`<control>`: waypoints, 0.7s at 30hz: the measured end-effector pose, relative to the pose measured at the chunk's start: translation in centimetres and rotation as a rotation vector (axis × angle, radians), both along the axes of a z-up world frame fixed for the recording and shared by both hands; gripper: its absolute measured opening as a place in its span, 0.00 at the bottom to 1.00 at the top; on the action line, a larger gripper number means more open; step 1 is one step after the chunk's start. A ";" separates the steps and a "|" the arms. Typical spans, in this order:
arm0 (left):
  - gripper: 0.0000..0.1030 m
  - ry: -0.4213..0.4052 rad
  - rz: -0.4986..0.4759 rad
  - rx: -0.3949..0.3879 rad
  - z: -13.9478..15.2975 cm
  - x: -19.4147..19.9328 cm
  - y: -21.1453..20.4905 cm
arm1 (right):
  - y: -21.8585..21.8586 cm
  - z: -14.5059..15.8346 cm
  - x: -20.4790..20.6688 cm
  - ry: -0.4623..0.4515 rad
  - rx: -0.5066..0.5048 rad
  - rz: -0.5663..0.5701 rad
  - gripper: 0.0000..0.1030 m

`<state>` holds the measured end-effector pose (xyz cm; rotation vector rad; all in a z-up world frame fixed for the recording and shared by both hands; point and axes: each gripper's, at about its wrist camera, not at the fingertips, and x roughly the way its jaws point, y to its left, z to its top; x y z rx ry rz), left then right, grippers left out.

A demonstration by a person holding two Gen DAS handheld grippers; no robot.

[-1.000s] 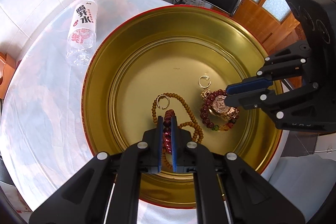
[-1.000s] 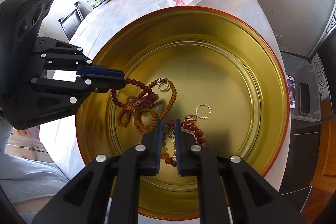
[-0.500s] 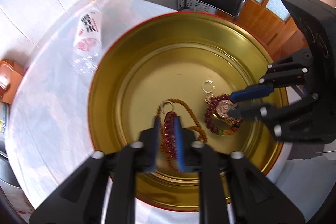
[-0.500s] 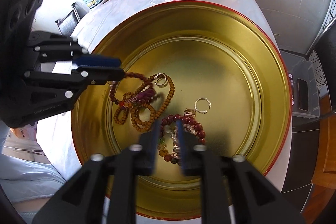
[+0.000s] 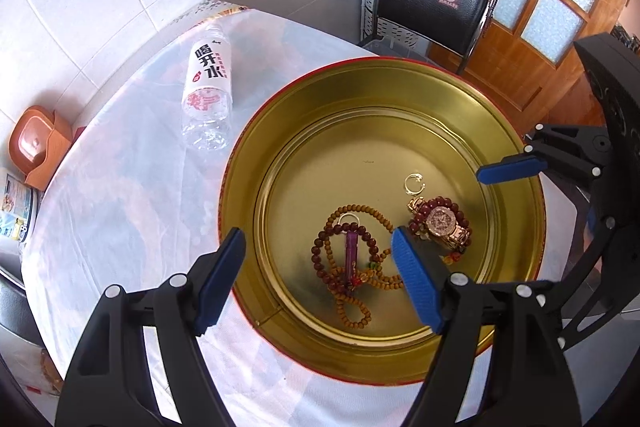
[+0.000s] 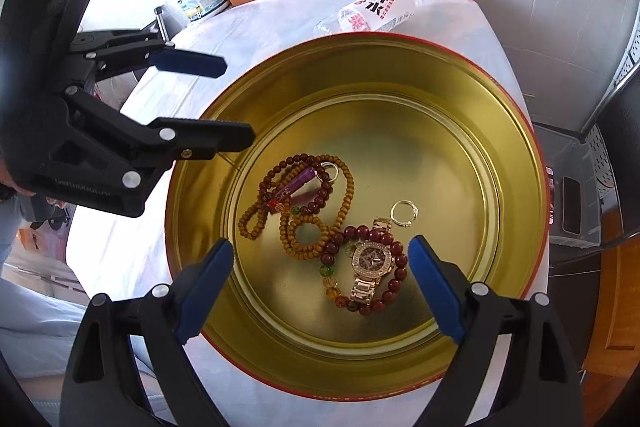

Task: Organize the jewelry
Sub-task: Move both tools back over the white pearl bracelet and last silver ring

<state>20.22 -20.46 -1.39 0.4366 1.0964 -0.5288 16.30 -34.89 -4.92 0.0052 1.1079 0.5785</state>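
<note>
Both claws had let go and pulled back since a second ago: the left claw gaped wide and empty, up off the beads it had been pinching, and the right claw stood wide and empty too, clear of the watch. All the jewelry lay low in the frame inside the gold tin, beads left of the watch, a ring just beside it. Looked like a drop-off just finished. Next move, likely a retreat or a fresh pick, called for lifting over the rim. Plenty of bare tin floor toward the frame's top; the bottle lay on the bench at upper left, well clear.
</note>
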 end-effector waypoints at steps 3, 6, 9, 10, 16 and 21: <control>0.72 -0.024 0.006 -0.004 1.5 -0.9 1.7 | -0.1 1.2 -0.7 -0.028 0.042 -0.042 0.87; 0.72 -0.068 0.061 -0.042 3.9 -2.1 5.2 | 0.3 3.2 -1.6 -0.083 0.104 -0.045 0.88; 0.74 -0.115 0.152 -0.071 6.0 -3.4 9.3 | 1.7 5.2 -2.4 -0.148 0.151 -0.018 0.89; 0.75 -0.135 0.184 -0.080 6.6 -4.0 10.8 | 2.4 5.8 -2.5 -0.164 0.167 -0.005 0.89; 0.76 -0.183 0.342 -0.050 7.3 -7.4 18.4 | 7.9 8.0 -2.6 -0.199 0.226 0.111 0.89; 0.76 -0.152 0.435 -0.063 4.6 -10.6 23.5 | 14.1 7.6 -2.2 -0.193 0.198 0.224 0.89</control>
